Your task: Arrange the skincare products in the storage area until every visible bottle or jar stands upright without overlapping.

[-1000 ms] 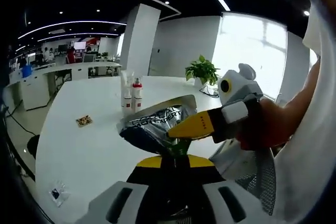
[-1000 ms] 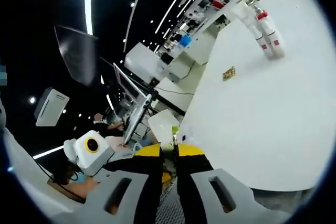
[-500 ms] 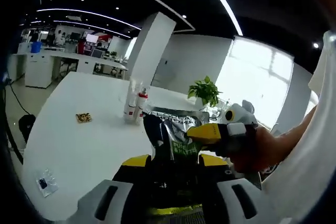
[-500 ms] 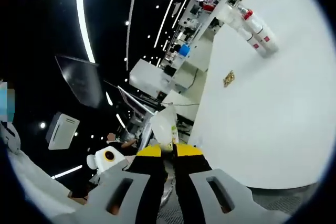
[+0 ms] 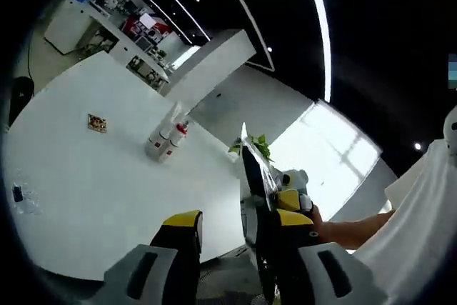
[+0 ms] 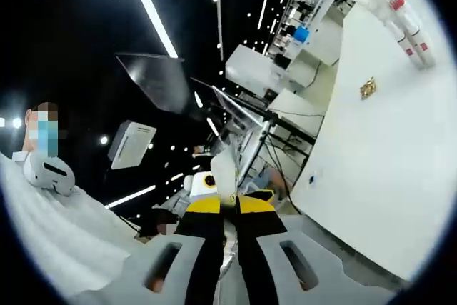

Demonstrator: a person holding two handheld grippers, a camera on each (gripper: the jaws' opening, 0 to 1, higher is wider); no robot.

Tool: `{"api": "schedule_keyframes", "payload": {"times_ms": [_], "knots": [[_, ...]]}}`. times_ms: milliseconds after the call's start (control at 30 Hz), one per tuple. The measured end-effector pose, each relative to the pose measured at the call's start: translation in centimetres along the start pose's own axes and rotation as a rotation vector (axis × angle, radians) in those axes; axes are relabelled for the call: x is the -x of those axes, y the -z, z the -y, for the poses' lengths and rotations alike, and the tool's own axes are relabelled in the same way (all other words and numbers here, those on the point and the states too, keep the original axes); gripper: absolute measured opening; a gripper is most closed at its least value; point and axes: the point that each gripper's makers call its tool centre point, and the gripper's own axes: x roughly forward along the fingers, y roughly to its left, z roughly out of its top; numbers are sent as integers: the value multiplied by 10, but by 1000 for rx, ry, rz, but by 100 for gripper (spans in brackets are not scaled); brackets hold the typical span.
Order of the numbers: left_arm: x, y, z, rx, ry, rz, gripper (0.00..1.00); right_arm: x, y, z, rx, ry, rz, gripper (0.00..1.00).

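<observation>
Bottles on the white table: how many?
2 that I can make out: a red-capped bottle and a clear-topped bottle, standing side by side on the table; more may hide behind.

In the left gripper view, the left gripper [image 5: 228, 225] points forward with its yellow-tipped jaws parted; a thin foil pouch [image 5: 253, 176] stands edge-on against the inner face of the right-hand jaw. The right gripper [image 5: 291, 201] enters from the right, held by the person's hand [image 5: 325, 230], with a bare forearm and white sleeve behind. In the right gripper view, the right gripper [image 6: 223, 203] has its jaws pressed together on the pouch's edge [image 6: 223, 173].
</observation>
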Motion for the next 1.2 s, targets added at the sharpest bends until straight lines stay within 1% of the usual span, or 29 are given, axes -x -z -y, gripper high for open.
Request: {"api": "schedule_keyframes", "payload": {"times_ms": [33,67,100,133,200,233,267,300,333,367,400,533,567,600,633,667,700,767,833,900,967,1067,1100,1133,1167,1200], "knots": [[0,1,2,12,17,-9,29,-2,2,1,-1,4,-7,4],[1,3,4,-2,32,-17,20,-2,4,4,2,13,-15,4],[1,4,4,-8,31,-25,17,-3,6,5,9,18,-21,4],[1,4,1,-8,15,-24,17,-3,6,6,-3,17,-17,4],[2,3,2,14,25,-22,15,-1,6,7,-36,10,-6,4],[4,1,2,18,27,-10,13,-1,6,8,-40,9,4,4],[5,-2,2,8,27,10,6,-1,7,9,-36,14,11,5],[7,-5,8,21,65,25,3,-1,4,17,-21,50,45,8],[8,-8,5,22,45,41,3,0,1,19,-21,54,68,9],[7,-8,0,13,15,42,2,0,0,19,-41,51,85,9],[7,-8,0,24,17,41,2,-1,0,17,-75,38,100,11],[9,-14,-4,71,12,69,2,-7,1,21,-50,58,106,18],[9,-17,-5,80,7,86,2,-9,2,21,-48,57,102,22],[12,-25,-4,114,20,129,2,-13,7,23,-55,62,82,28],[13,-27,-5,122,24,140,2,-16,12,23,-53,67,62,33],[17,-33,-7,152,35,174,2,-19,23,26,-41,77,10,35],[20,-37,-8,177,40,197,2,-21,27,28,-28,85,-11,32],[26,-42,-10,211,53,230,2,-26,33,33,-25,109,-26,24],[30,-44,-10,226,69,249,2,-28,35,32,-35,100,-32,16],[31,-44,-15,222,41,257,2,-27,33,32,-63,91,-28,6],[33,-46,-18,244,36,274,2,-23,30,33,-85,87,-19,4],[33,-47,-19,234,21,285,2,-19,25,32,-100,87,-10,1],[33,-48,-20,236,17,290,2,-17,23,31,-109,74,0,0],[35,-49,-22,236,12,301,2,-16,18,30,-135,59,27,0],[36,-49,-23,240,9,306,2,-15,12,28,-151,40,66,0],[37,-50,-24,246,8,315,2,-13,2,27,-194,19,127,0]]}}
